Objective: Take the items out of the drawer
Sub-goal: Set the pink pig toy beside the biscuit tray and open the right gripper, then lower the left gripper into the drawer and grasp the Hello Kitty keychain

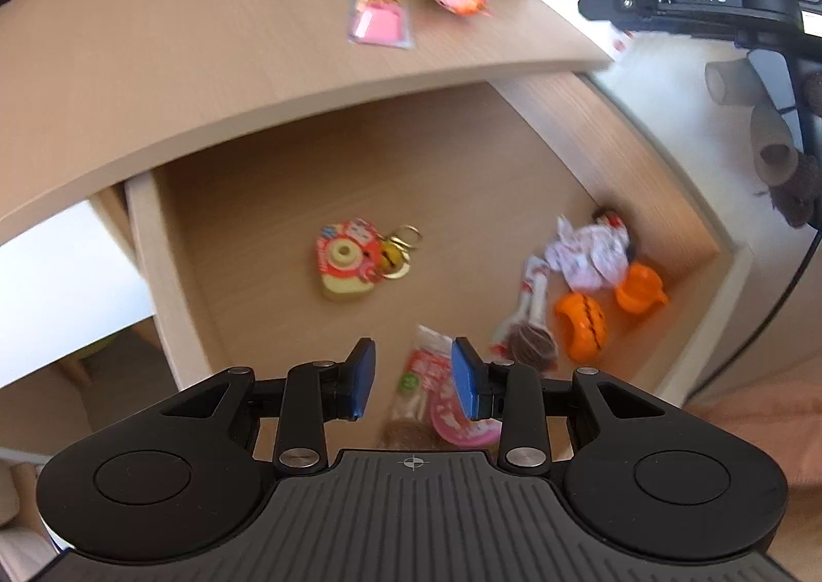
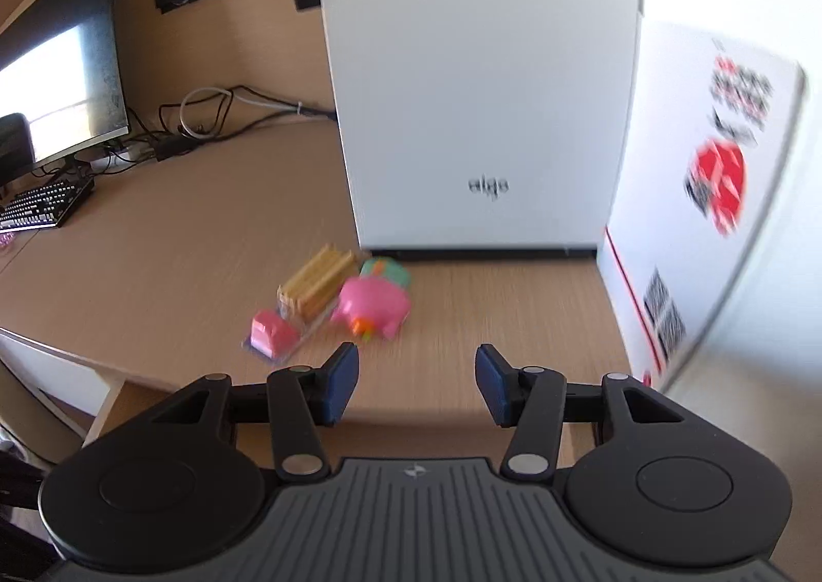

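- Blue-padded jaws of the left gripper (image 1: 413, 379) hang apart over the open pale-wood drawer (image 1: 154, 274), above a red-and-pink plastic snack packet (image 1: 436, 392) lying flat; nothing is gripped.
- Items left in the drawer: a red-and-cream round toy with a brass keyring (image 1: 354, 261), a crumpled white wrapper (image 1: 591, 250), two orange plastic cups (image 1: 583, 325) and a brown-tipped packet (image 1: 529, 325) near the right wall.
- Jaws of the right gripper (image 2: 416, 384) stand apart and empty above the wood-grain bench (image 2: 154, 248), near a pink plastic toy (image 2: 372, 307) and a clear packet of yellow sticks (image 2: 303, 307) already lying there.
- Risks, as judged: the thin, flat packet could slip from the pads, and a low approach could scrape the drawer floor; the crowded right corner invites snagging a neighbour.
- A white computer case (image 2: 483, 94), a white printed box (image 2: 719, 196), a monitor (image 2: 61, 78), a keyboard (image 2: 46, 204) and cables share the bench.
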A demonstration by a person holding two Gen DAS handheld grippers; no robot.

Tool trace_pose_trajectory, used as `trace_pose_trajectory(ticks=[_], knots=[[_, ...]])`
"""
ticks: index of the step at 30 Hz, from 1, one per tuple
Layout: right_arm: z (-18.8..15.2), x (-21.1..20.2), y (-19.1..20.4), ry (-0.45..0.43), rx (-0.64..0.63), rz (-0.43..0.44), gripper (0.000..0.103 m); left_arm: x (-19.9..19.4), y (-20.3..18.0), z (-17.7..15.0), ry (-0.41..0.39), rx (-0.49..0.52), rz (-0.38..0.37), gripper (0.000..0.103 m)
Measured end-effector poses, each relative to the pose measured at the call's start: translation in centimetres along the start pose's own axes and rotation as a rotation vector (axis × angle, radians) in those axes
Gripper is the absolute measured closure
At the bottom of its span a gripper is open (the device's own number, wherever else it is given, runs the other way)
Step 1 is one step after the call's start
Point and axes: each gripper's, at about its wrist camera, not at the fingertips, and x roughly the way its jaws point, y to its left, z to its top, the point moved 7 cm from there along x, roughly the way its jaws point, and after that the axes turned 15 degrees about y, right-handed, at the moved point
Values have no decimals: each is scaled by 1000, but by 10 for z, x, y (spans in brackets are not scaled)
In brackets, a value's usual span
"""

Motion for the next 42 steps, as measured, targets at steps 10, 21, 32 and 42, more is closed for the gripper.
trace_pose_trajectory(ticks=[10, 21, 32, 42], knots=[[-61, 12, 11, 162, 14, 48, 50, 28, -20, 12, 79, 18, -27, 67], [-96, 14, -8, 230, 52, 5, 50, 57, 14, 70, -55, -96, 219, 67], [-117, 27, -21, 298, 91, 17, 50, 92, 14, 75, -2, -68, 239, 52], [-115, 30, -17, 282, 96, 28, 49, 93, 16, 70, 10, -36, 234, 52]])
